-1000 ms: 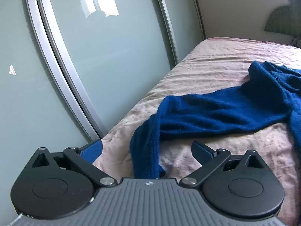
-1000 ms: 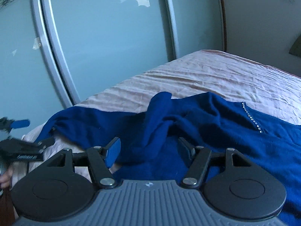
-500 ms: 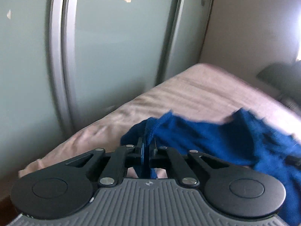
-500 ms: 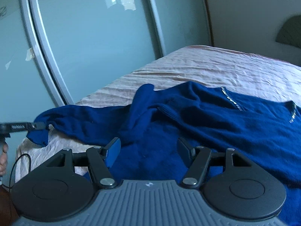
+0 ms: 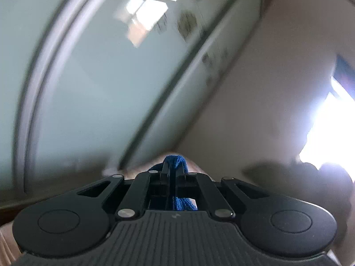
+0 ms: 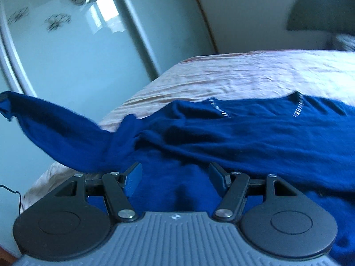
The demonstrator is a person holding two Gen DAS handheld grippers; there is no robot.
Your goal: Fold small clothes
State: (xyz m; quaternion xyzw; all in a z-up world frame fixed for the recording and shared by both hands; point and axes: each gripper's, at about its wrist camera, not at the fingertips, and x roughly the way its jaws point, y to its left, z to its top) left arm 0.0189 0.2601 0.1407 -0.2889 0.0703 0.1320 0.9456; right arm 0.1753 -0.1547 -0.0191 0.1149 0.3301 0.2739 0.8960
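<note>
Blue knit, soft and fuzzy: your sweater (image 6: 255, 137) lies spread across the bed (image 6: 233, 77), body flat, neckline edged with a row of small shiny studs.

Left gripper (image 5: 169, 170): jaws pressed together on a bunched fold of the blue knit, which pokes out past the tips and also shows below them in the gap of the linkage. Your view from this hand tilts up toward the wardrobe doors (image 5: 99, 88) and the wall, frame rolled and blurred, only a sliver of bed showing behind the tips.

From the right wrist, one sleeve (image 6: 51, 128) stretches up and out to the left, off the mattress, taut toward the frame edge, its cuff end at the far left. The tool holding it is out of that frame.

Right gripper (image 6: 175, 175): jaws standing apart, blue pads facing each other, nothing pinched. It angles down over the lower body of the sweater; whether the tips touch the knit, you cannot tell.

Materials:
- Bedcover: pale pinkish cloth, finely wrinkled, matte.
- Wardrobe doors: smooth pale green glass with grey curved-looking frames, faint floral prints high up, a window reflection.
- Gripper bodies: black plastic linkages with round pivots, silver rivets, ribbed grey housing.
- Thin dark cable (image 6: 11, 194) at lower left beside the bed.
</note>
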